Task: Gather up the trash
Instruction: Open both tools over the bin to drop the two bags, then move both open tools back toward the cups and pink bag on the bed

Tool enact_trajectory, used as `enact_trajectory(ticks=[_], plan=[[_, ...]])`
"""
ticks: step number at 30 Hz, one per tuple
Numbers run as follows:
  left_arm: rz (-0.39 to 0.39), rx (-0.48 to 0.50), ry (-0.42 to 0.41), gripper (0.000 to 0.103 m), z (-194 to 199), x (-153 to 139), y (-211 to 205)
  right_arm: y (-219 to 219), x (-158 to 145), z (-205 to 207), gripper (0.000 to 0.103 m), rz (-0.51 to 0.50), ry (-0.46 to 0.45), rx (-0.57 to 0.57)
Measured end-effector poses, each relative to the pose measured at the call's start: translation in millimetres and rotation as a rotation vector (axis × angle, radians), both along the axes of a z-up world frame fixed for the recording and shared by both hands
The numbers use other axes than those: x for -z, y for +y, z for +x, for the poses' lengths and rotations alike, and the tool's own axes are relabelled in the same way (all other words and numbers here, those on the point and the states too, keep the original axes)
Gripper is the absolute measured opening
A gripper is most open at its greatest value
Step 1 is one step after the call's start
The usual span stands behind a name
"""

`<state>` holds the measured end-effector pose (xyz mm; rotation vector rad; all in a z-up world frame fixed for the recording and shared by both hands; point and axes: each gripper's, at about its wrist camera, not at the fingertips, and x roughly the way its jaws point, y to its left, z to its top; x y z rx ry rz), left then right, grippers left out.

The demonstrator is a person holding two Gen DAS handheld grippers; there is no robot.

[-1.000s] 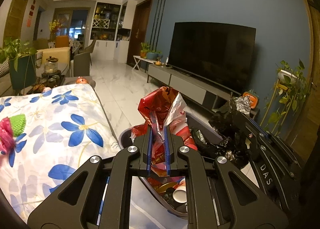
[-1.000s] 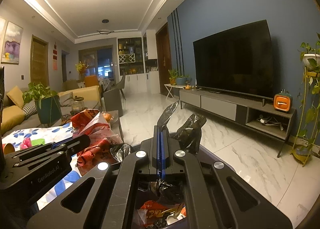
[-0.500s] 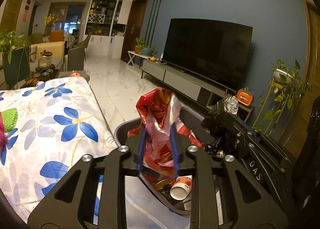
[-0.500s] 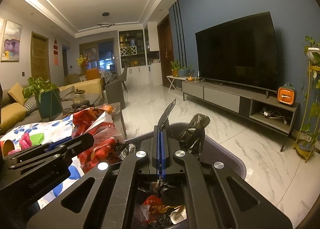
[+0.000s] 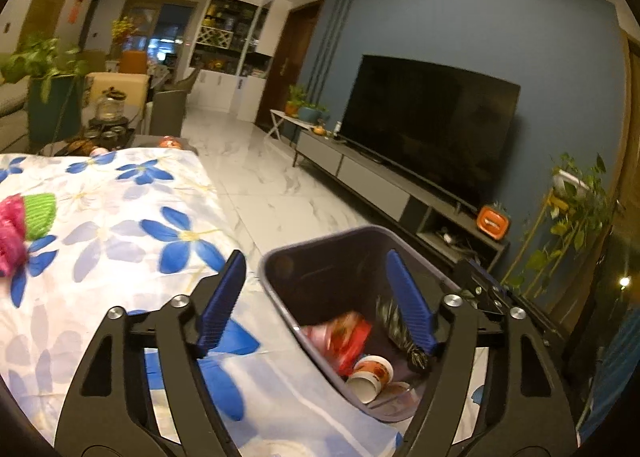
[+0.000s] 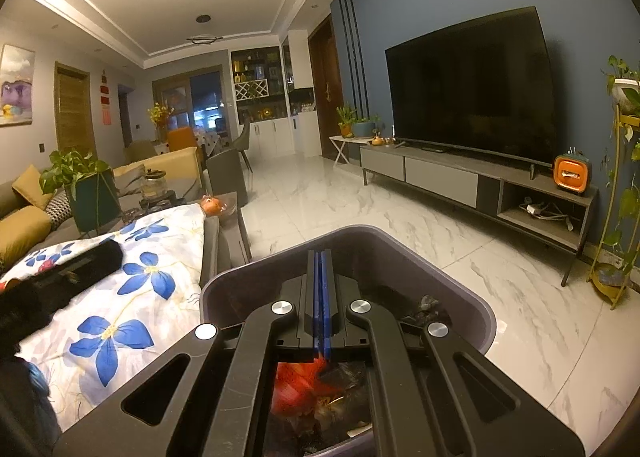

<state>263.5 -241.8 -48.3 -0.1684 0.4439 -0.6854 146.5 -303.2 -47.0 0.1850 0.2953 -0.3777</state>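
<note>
Left gripper [image 5: 316,297]: fingers wide apart, empty, above the bin [image 5: 344,241].
Right gripper [image 6: 322,289]: fingers together, nothing visibly between them.
Red wrapper [image 5: 348,337]: below, inside the bin.

Wall: blue, with a large dark TV [image 6: 472,85] mounted on it.
Console [image 6: 460,181]: low and grey, under the TV; an orange box [image 6: 568,173] sits on its right end.
Floor [image 6: 400,225]: white marble tile.
Cloth [image 5: 100,225]: white with blue flowers, left side.
Plant [image 6: 74,169]: leafy, in a dark green pot.
</note>
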Motion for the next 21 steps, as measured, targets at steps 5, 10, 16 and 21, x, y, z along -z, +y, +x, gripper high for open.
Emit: enact_trajectory(ticks=[5,10,16,21], plan=[[0.013,-0.089,-0.03,0.082,-7,-4,24,2,1,1,0.002,0.0,0.01,-0.004],[-0.003,-0.17,-0.023,0.084,-11,-9,53,1,1,-3,0.025,0.009,0.004,-0.009],[-0.017,-0.277,-0.023,0.088,-22,-19,92,12,-6,-13,0.056,-0.011,-0.024,-0.014],[-0.01,-0.353,-0.015,0.093,-34,-20,121,21,-8,-22,0.073,-0.017,-0.031,-0.011]])
